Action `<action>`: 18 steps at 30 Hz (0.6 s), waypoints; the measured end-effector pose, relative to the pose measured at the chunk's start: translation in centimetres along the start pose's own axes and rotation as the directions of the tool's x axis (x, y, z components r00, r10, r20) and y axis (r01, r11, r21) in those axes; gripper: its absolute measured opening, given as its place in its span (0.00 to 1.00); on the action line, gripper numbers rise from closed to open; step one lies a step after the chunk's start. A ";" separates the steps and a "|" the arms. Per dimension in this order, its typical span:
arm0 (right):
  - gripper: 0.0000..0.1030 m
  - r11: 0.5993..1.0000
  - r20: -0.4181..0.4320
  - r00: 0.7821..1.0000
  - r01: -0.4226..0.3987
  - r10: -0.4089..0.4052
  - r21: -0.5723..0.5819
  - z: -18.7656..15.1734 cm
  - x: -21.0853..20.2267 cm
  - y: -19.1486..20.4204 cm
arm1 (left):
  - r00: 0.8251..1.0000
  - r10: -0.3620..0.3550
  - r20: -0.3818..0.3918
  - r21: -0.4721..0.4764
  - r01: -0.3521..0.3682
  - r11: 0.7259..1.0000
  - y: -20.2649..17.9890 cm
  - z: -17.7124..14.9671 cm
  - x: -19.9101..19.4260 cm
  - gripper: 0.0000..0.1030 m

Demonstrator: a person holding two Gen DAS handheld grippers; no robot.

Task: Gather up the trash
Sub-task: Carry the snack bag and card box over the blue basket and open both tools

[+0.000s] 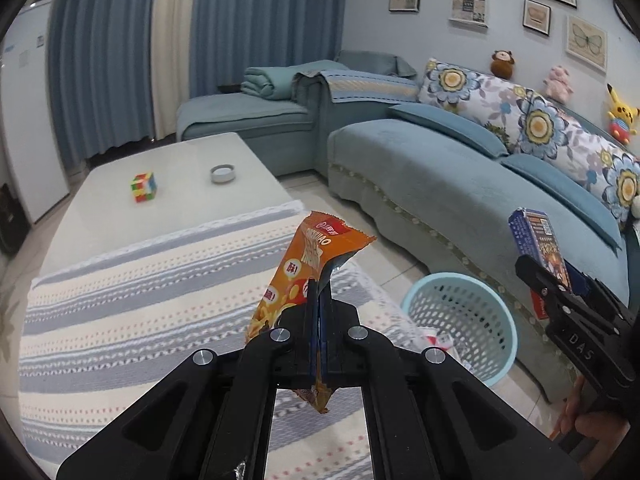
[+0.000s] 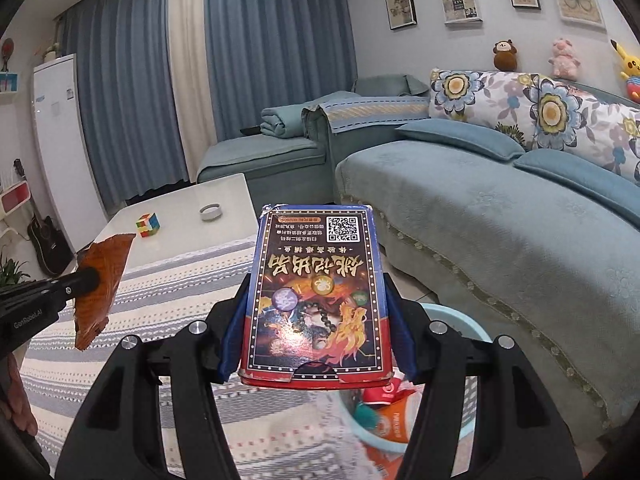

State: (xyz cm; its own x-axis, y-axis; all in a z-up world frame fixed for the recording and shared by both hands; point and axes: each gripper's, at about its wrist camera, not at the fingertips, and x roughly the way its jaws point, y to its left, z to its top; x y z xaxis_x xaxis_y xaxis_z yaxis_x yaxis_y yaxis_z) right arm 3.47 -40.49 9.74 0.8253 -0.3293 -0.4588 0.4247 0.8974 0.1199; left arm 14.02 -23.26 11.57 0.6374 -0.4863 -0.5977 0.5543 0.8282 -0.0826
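Observation:
My left gripper (image 1: 319, 292) is shut on an orange snack wrapper (image 1: 304, 264) and holds it upright above the striped tablecloth (image 1: 140, 300). My right gripper (image 2: 316, 292) is shut on a flat blue-and-red printed box (image 2: 316, 300), held over the light-blue mesh bin (image 2: 460, 328). The bin (image 1: 460, 320) stands on the floor between the table and the sofa and holds other wrappers (image 2: 392, 412). The right gripper with the box (image 1: 538, 248) also shows at the right in the left wrist view. The left gripper with the wrapper (image 2: 102, 284) shows at the left in the right wrist view.
A Rubik's cube (image 1: 143, 187) and a small round ashtray (image 1: 222, 174) sit on the white coffee table (image 1: 180, 160). A blue sofa (image 1: 460, 184) with flowered pillows runs along the right. A guitar (image 2: 46, 240) leans at the far left.

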 end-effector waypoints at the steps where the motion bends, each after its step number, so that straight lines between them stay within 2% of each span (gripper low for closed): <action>1: 0.55 1.000 0.000 1.000 0.003 -0.003 -0.002 -0.1 -0.1 -0.4 | 1.000 -0.003 0.000 0.002 0.003 1.000 -0.4 0.1 0.1 0.00; 10: 0.55 1.000 -0.058 0.998 0.023 -0.024 -0.010 -1.5 1.5 -2.8 | 0.999 -0.041 -0.011 0.022 0.042 0.999 -4.5 -0.4 1.6 0.00; 15: 0.55 0.997 -0.129 0.988 0.079 -0.078 -0.003 -2.5 4.5 -6.5 | 0.993 -0.098 -0.064 0.028 0.100 0.995 -8.1 -1.8 4.9 0.00; 18: 0.55 0.993 -0.181 0.978 0.112 -0.106 0.023 -3.0 6.4 -10.0 | 0.983 -0.148 -0.108 0.034 0.152 0.988 -10.9 -2.5 7.7 0.00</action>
State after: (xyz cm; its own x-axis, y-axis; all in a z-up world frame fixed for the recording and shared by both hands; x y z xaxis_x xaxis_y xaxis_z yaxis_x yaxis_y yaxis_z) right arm 3.43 -50.67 2.93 0.6944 -0.3636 -0.6210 0.5229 0.8478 0.0883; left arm 11.55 -35.34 5.89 0.4867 -0.5703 -0.6617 0.6627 0.7345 -0.1456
